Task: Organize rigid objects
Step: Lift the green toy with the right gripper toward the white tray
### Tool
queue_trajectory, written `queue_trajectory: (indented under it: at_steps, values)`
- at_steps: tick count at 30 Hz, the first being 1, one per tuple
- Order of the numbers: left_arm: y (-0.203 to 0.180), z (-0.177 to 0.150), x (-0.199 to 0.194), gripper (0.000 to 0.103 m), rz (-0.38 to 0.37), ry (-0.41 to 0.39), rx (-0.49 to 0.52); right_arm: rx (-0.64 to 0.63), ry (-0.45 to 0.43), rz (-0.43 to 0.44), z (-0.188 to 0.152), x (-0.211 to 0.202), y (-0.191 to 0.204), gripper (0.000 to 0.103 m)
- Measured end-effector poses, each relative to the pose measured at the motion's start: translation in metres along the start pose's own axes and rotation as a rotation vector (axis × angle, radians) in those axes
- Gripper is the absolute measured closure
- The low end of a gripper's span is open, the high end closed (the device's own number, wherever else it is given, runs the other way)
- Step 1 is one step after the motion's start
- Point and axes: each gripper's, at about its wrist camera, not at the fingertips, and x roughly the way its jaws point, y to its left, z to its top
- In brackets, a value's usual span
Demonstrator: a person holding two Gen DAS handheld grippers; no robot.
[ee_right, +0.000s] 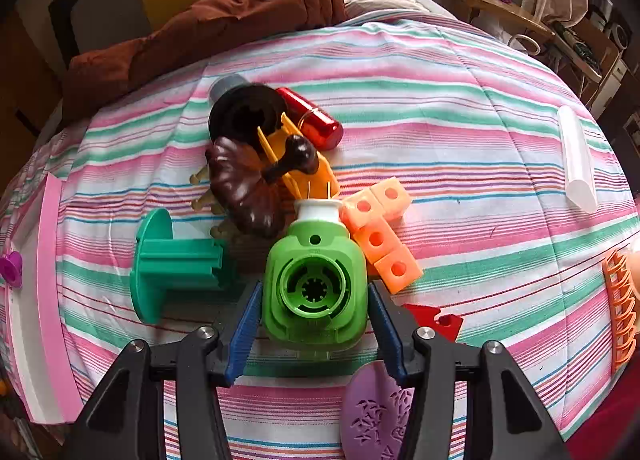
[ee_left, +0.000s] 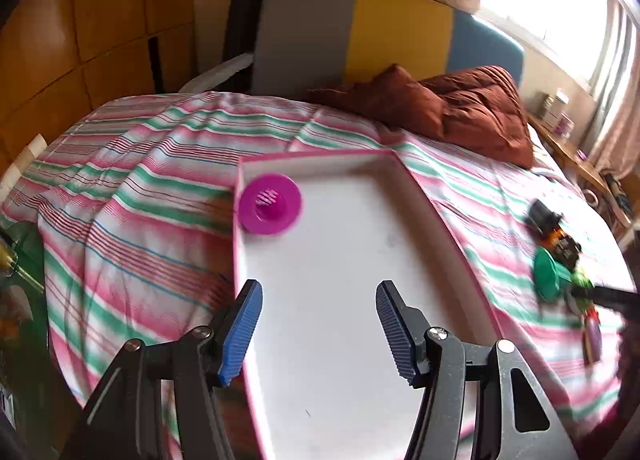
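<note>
While the right hand-held gripper [ee_right: 314,324] is held low over the bed [ee_right: 460,100], its blue pads are seen against both flanks of the green plastic housing [ee_right: 315,284], so the piece appears clamped at a middling opening; whether it rests on the sheet or is lifted cannot be told. The housing is judged light, stiff and somewhat slick; its flat sides offer the better purchase, not the round ribbed socket on its face or the white cap at its far end. Just beside it lie a teal spool [ee_right: 168,264], a dark brown mushroom-shaped toy [ee_right: 248,188], an orange block chain [ee_right: 380,232], a red capsule [ee_right: 312,118] and a black spool [ee_right: 244,116], bunched closely enough that neighbours could be dragged when one is taken. A purple embossed disc [ee_right: 376,416] lies beneath the right finger.

The left hand-held gripper [ee_left: 318,330] is noted as parted about halfway with nothing between the pads, hovering over the pink-rimmed white tray [ee_left: 340,260]. One magenta spool [ee_left: 270,204] sits in the tray's far left corner; the rest of the tray floor is bare. Sorting is judged barely begun.
</note>
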Motion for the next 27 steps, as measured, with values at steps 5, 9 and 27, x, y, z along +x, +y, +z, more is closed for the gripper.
queue_trajectory:
  at_steps: [5,9,27]
  values:
    - [-0.019,-0.013,-0.018,0.043,0.017,-0.012,0.055,-0.043,-0.014,-0.029,-0.001,-0.002,0.006,0.050]
    - [-0.026,-0.017,-0.031,0.043,0.037,-0.037,0.083,-0.062,-0.016,-0.040,-0.002,-0.001,0.009,0.050]
    - [-0.011,-0.035,-0.040,0.042,0.059,-0.026,0.068,-0.032,-0.001,0.041,-0.007,-0.006,0.006,0.050]
